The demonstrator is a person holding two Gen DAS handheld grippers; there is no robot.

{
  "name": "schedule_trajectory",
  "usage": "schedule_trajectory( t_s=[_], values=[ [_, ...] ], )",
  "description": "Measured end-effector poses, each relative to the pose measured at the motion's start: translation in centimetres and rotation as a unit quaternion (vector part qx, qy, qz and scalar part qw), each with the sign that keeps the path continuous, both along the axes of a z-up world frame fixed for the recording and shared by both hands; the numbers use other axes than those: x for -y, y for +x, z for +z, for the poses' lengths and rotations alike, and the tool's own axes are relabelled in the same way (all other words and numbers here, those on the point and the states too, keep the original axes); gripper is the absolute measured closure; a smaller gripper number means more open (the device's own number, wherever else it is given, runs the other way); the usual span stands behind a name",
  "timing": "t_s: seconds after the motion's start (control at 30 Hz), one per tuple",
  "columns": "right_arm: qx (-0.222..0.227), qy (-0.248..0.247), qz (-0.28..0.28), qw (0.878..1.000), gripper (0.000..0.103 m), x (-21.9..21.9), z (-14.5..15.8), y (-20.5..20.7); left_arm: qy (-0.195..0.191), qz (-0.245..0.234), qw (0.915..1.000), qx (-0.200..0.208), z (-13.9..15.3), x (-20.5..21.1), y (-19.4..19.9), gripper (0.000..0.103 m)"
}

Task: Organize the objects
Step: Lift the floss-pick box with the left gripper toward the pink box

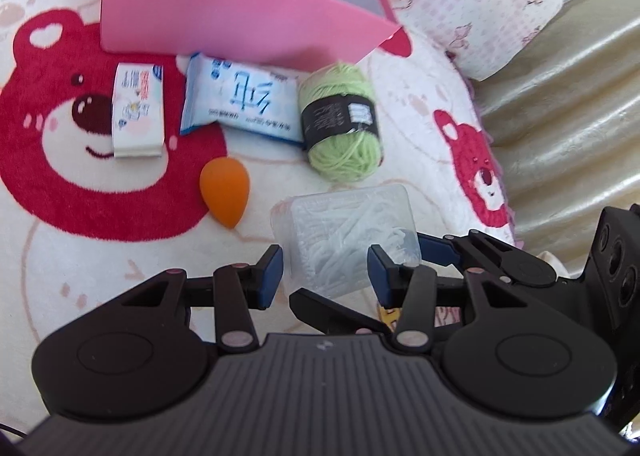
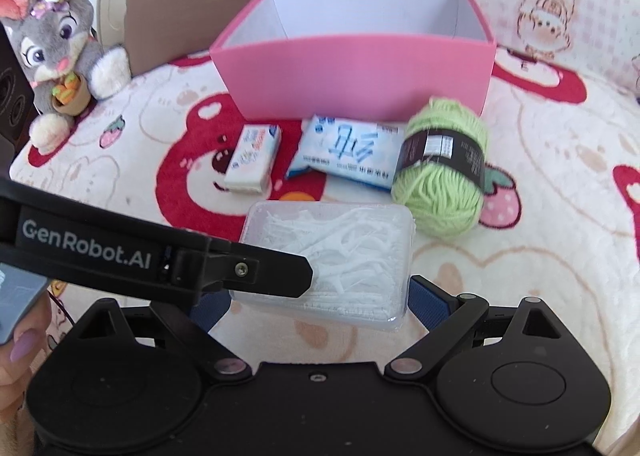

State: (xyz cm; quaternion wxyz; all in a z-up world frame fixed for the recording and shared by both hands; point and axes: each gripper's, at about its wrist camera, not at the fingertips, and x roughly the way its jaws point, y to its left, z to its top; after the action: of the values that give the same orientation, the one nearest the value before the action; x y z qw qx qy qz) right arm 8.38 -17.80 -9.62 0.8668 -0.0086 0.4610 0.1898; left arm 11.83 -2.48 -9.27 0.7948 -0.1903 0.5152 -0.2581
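Our right gripper [image 2: 316, 296] has its blue pads on either side of the clear floss box [image 2: 328, 260], which sits between them; whether the pads press its walls we cannot tell. Our left gripper [image 1: 326, 270] is spread wide with nothing between its fingers, and it hovers over the near end of the same floss box [image 1: 352, 240].

Everything lies on a cream blanket [image 2: 540, 256] printed with red bears. Largest is the pink box [image 2: 352, 75], open-topped with white inner walls, standing at the far side of the blanket. A grey plush rabbit [image 2: 52, 43] sits off to its left. In a row just in front of the pink box lie three things: green yarn [image 2: 440, 191] with a dark label at the right, a blue-and-white tissue pack [image 2: 348, 151] in the middle, touching the yarn, and a small white carton [image 2: 252, 159] at the left, apart from the pack. An orange sponge [image 1: 224, 193] rests between the carton and the floss box.
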Motion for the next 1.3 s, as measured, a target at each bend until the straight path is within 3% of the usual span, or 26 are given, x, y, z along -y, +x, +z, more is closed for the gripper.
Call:
schedule_trajectory(
  t_s=[0.4, 0.8, 1.3],
  values=[
    [0.023, 0.029, 0.001, 0.999, 0.006, 0.1, 4.3, -0.9, 0.008, -0.019, 0.9988, 0.044, 5.0, -0.6, -1.4, 0.058],
    [0.072, 0.049, 0.014, 0.996, 0.006, -1.0, 9.2, -0.2, 0.021, 0.005, 0.9962, 0.085, 11.1, -2.0, -1.2, 0.058],
    [0.107, 0.055, 0.027, 0.992, 0.006, -2.4, 12.7, 6.2, 0.045, 0.034, 0.9914, 0.118, 15.6, -2.7, 4.4, 0.057]
  ],
)
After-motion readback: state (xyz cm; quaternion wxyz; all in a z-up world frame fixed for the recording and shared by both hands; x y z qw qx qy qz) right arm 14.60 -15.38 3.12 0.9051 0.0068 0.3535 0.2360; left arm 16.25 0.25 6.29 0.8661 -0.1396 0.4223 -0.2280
